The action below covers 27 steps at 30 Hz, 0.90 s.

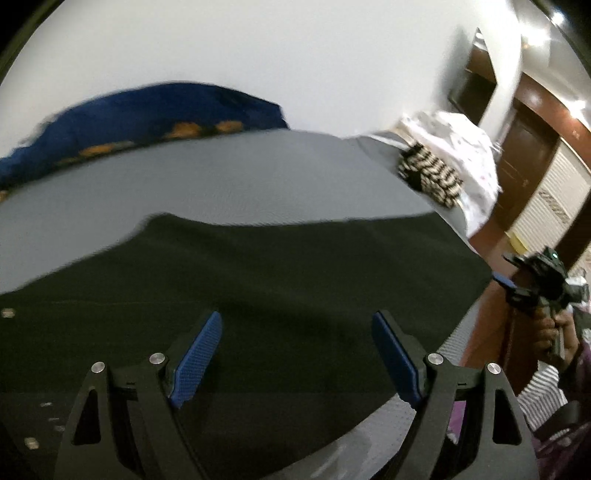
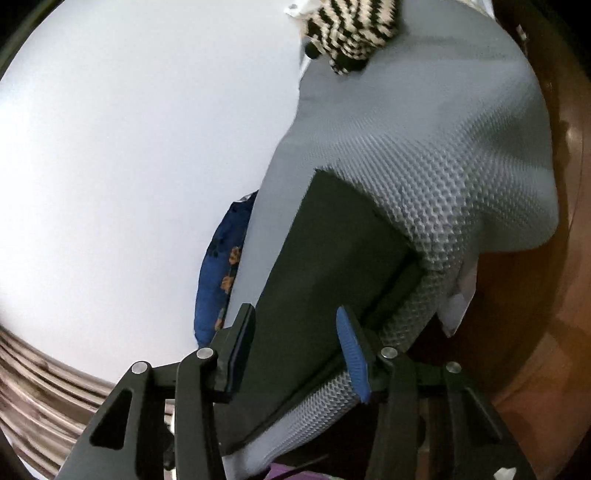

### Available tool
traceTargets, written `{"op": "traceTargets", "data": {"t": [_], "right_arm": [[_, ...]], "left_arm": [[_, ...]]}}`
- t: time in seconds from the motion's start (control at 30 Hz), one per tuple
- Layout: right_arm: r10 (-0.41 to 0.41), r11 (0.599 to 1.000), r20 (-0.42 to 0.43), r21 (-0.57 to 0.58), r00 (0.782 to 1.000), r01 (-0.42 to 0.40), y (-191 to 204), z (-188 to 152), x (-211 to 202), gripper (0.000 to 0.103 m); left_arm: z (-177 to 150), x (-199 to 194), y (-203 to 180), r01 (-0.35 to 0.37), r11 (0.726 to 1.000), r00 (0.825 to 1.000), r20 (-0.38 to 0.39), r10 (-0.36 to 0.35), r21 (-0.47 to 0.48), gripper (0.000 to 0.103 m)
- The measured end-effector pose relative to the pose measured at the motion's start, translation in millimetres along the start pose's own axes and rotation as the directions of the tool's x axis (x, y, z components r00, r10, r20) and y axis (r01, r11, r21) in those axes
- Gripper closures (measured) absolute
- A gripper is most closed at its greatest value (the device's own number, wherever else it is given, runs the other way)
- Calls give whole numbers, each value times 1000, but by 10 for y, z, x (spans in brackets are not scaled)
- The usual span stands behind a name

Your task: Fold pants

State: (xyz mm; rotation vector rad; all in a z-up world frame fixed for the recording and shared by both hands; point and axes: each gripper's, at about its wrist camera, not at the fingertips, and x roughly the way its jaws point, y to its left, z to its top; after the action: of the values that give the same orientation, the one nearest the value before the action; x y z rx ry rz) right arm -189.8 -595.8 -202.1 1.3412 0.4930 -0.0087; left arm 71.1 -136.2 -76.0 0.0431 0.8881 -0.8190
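Left wrist view: hovered over dark pants (image 1: 258, 295) spread flat on a grey textured cover (image 1: 221, 177), the fabric filling the middle and lower half. Left gripper (image 1: 295, 354) at 6 o'clock, jaws released and standing wide, blue pads (image 1: 199, 358) apart with nothing pinched between them, only pants cloth lying below. Metal studs (image 1: 7, 313) seen along the pants' edge at 9 o'clock. Blue patterned cloth (image 1: 147, 118) bunched past the cover at 10 to 11 o'clock, against a pale wall (image 1: 258, 44). Black-and-cream zigzag item (image 1: 430, 173) at 2 o'clock beside a white crumpled cloth (image 1: 465, 155). Right gripper (image 1: 504, 282) at 3 o'clock, off the cover's edge, held in a hand (image 1: 554, 332); too blurred there to tell its jaws. Wooden door (image 1: 524, 155) beyond, also around 2 o'clock.

Right wrist view: looked along a narrow stretch of the pants (image 2: 332, 266), running from 6 o'clock up toward centre, resting on the grey cover (image 2: 424, 129). Right gripper (image 2: 299, 354) at 6 o'clock, jaws part-closed around the cloth's width, the fabric lying between them; could not tell whether the pads pressed on it. Blue patterned cloth (image 2: 221, 273) at 8 o'clock beside the cover. Zigzag item (image 2: 354, 29) at 12 o'clock. Brown floor (image 2: 535, 332) at 3 to 4 o'clock.
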Motion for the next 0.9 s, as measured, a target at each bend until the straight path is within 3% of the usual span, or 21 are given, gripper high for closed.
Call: {"op": "traceTargets", "data": {"t": [0.07, 0.17, 0.33, 0.63, 0.67, 0.7, 0.73, 0.9], "right_arm": [[-26, 998, 1, 57, 1000, 26, -103, 45, 55, 59], [14, 981, 32, 191, 999, -20, -263, 48, 5, 64], [15, 983, 32, 182, 999, -20, -302, 38, -40, 61], [8, 988, -13, 153, 1000, -6, -204, -18, 236, 63], [-21, 992, -18, 126, 1000, 23, -163, -32, 267, 74], [-43, 992, -24, 114, 999, 45, -151, -38, 297, 92], [-60, 991, -26, 120, 998, 62, -162, -50, 307, 96], [-104, 991, 1, 87, 995, 104, -104, -161, 155, 98]], "left_arm": [[-37, 184, -30, 16, 999, 999, -46, -17, -28, 21], [-108, 314, -40, 28, 997, 997, -75, -34, -77, 21], [-171, 359, -30, 42, 995, 998, -45, -46, -85, 21], [-265, 340, -19, 36, 996, 999, -8, -37, -78, 19], [-270, 344, -31, 31, 997, 999, -7, -32, -70, 19], [-276, 343, -47, 25, 998, 1000, -6, -25, -61, 19], [-275, 348, -58, 21, 998, 1000, -6, -21, -54, 19], [-264, 269, -4, 31, 996, 1000, 0, -32, -88, 19]]}}
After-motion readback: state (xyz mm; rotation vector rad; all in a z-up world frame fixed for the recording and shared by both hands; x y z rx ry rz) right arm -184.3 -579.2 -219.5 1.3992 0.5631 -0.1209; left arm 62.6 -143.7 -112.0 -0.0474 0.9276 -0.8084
